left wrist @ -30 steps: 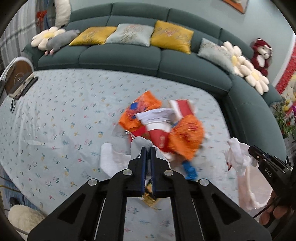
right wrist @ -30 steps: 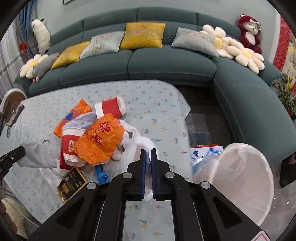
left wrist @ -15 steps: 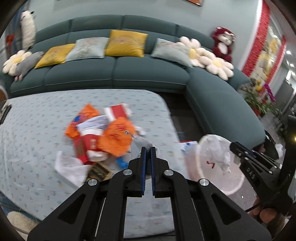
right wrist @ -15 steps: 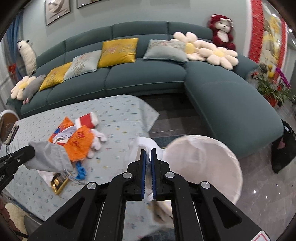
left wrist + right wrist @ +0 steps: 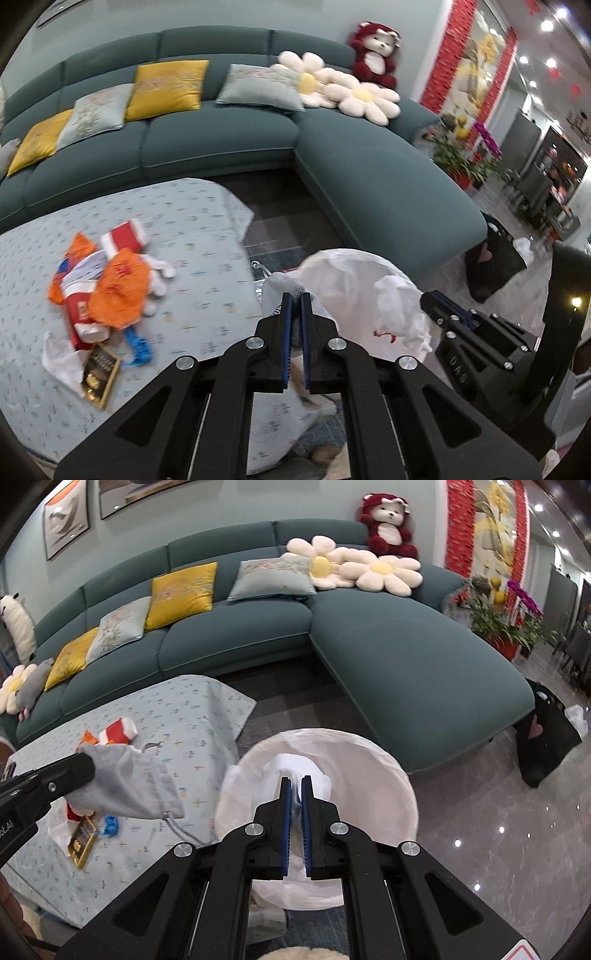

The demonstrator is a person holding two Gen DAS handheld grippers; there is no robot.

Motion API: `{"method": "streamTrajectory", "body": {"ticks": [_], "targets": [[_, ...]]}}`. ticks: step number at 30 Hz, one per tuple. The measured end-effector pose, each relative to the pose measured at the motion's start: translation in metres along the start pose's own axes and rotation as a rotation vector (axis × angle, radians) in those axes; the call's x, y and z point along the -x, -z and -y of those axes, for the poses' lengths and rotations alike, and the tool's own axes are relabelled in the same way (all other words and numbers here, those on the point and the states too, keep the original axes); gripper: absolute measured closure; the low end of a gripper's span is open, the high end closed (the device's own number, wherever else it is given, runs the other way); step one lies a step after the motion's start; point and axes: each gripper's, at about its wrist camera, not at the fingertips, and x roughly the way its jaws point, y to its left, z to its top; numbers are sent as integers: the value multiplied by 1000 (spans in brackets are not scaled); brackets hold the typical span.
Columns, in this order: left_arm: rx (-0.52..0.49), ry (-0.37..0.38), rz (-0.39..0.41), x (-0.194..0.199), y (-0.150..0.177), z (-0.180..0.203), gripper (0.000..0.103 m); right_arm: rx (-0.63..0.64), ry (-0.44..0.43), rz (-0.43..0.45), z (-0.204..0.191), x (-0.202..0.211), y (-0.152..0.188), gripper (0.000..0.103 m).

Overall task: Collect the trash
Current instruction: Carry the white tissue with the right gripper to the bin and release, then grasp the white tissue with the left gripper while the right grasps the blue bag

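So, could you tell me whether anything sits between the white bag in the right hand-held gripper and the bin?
Nothing visible does. The right hand-held gripper holds the white plastic bag directly over the lined bin, whose open mouth shows only its liner.

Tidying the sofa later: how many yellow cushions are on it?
3. One yellow cushion leans mid-back, another further left, and a third shows only in the left view. Others may be out of frame.
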Motion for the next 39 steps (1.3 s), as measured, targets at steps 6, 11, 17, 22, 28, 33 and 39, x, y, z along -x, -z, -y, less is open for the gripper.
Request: {"method": "streamTrajectory", "body": {"ticks": [6, 11, 17, 22, 28, 33, 39], "targets": [[-34, 53, -35, -23, -8, 28, 98, -30, 15, -10, 18, -7, 3, 97], [-37, 87, -46, -33, -14, 40, 82, -43, 37, 2, 26, -6, 1, 78], [-18, 67, -28, -29, -16, 39, 57, -58, 59, 25, 30, -1, -2, 63], [27, 31, -11, -19, -13, 20, 47, -46, 56, 39, 22, 5, -4, 57], [85, -24, 0, -2, -3, -16, 47, -6, 23, 56, -6, 17, -6, 52], [138, -87, 21, 15, 7, -54, 41, 49, -5, 65, -40, 25, -4, 46], [190, -178, 44, 36, 26, -101, 34, 109, -47, 57, -83, 29, 1, 42]]}}
